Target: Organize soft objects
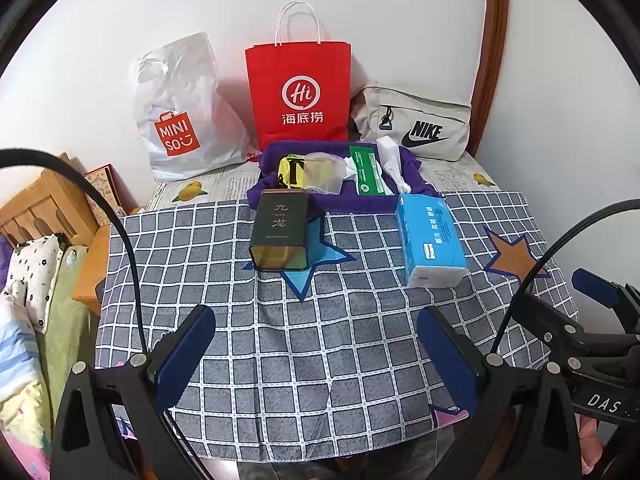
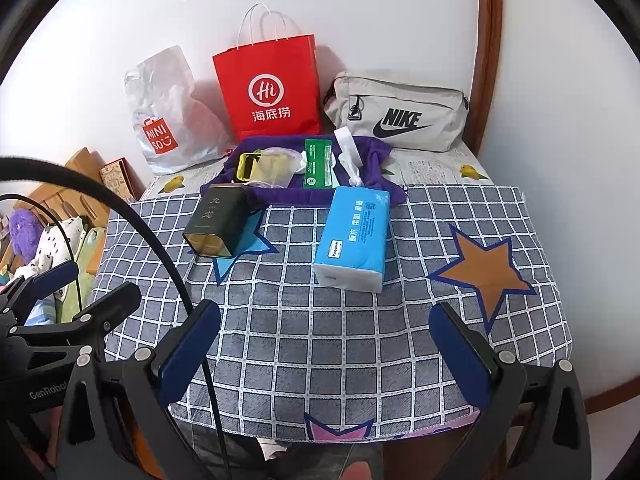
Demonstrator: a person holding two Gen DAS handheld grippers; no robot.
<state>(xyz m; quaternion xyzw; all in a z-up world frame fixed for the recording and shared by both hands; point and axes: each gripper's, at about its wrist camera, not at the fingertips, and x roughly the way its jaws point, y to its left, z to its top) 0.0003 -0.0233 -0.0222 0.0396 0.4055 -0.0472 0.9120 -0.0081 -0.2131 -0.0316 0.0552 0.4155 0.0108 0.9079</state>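
**Kid:** What are your claws doing?

**Me:** My left claw [image 1: 316, 356] is spread wide and holds nothing. My right claw [image 2: 324, 354] is the same. Both hang low over the near edge of the tabletop [image 2: 320, 344], side by side.

**Kid:** Where is the soft stuff?

**Me:** The blue tissue pack [image 2: 354, 236] lies straight ahead of my right claw, a bit out of reach. From my left claw it sits ahead and to the right. Past it is a purple cloth [image 2: 280, 196] with a green pack [image 2: 319, 164] and a clear plastic bag [image 2: 280, 166] on top.

**Kid:** And that dark box?

**Me:** The dark tin [image 1: 280, 234] lies ahead of my left claw. It looks hard, so I think I leave it.

**Kid:** How do you grab the tissues well?

**Me:** I think my right claw should go forward and come down over the middle of the pack. It should pinch the long sides softly, because the pack squashes. The bags by the wall, like the red paper bag [image 2: 272, 88], may be where it goes.
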